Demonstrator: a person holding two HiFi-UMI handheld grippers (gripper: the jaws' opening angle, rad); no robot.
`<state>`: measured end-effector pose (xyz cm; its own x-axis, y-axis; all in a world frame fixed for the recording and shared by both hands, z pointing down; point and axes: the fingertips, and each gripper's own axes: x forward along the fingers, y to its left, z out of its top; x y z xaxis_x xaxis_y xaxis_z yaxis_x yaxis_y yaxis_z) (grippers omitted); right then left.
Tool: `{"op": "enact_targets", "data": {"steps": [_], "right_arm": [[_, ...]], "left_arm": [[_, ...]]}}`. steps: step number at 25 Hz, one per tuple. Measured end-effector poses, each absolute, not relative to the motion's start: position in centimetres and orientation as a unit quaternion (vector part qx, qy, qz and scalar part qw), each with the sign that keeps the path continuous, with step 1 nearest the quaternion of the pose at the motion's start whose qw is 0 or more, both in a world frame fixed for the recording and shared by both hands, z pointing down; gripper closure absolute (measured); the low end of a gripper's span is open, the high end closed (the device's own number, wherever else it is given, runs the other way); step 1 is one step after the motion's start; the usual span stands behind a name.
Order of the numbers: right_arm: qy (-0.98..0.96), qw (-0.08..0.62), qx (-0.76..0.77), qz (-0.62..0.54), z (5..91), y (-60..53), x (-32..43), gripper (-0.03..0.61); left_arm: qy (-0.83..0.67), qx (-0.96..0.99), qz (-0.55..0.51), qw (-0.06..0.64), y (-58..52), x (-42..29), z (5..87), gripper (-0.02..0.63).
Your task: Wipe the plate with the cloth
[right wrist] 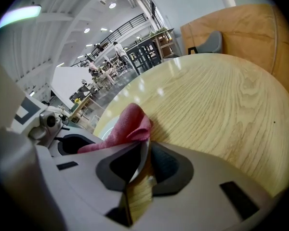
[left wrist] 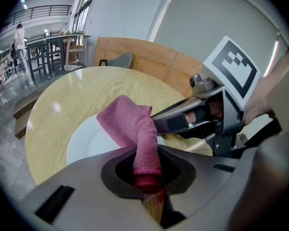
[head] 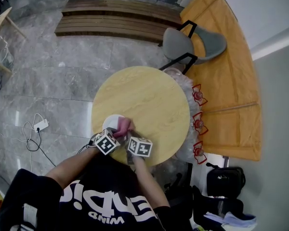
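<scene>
A white plate (head: 111,121) lies near the front-left edge of the round wooden table (head: 154,95). A pink cloth (head: 123,125) rests bunched on the plate's right part. In the left gripper view, my left gripper (left wrist: 147,174) is shut on one end of the cloth (left wrist: 135,129), which rises and drapes over the plate (left wrist: 84,143). My right gripper (right wrist: 140,160) is shut on the plate's thin white rim (right wrist: 144,150), with the cloth (right wrist: 130,124) just beyond it. Both grippers sit side by side at the table's near edge.
A grey chair (head: 195,42) stands behind the table beside an orange wooden platform (head: 226,85). A slatted bench (head: 115,18) lies farther back. On the floor are a power strip (head: 40,125) at the left and a black bag (head: 225,181) at the right.
</scene>
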<state>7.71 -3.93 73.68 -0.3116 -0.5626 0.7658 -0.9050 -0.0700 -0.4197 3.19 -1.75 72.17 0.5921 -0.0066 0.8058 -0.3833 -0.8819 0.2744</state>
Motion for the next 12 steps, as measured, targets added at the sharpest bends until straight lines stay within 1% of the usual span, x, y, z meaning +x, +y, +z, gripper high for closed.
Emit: {"op": "enact_targets", "data": {"steps": [4,12], "right_arm": [[-0.665,0.186,0.551,0.469,73.59,-4.03,7.64,0.497],[-0.667,0.180,0.548,0.472,73.56,-3.94,7.76,0.495]], "left_arm": [[-0.117,0.865,0.444,0.203,-1.79,3.04,72.27,0.565],[-0.132,0.862,0.447,0.200,-2.17,2.25,72.26,0.565]]}}
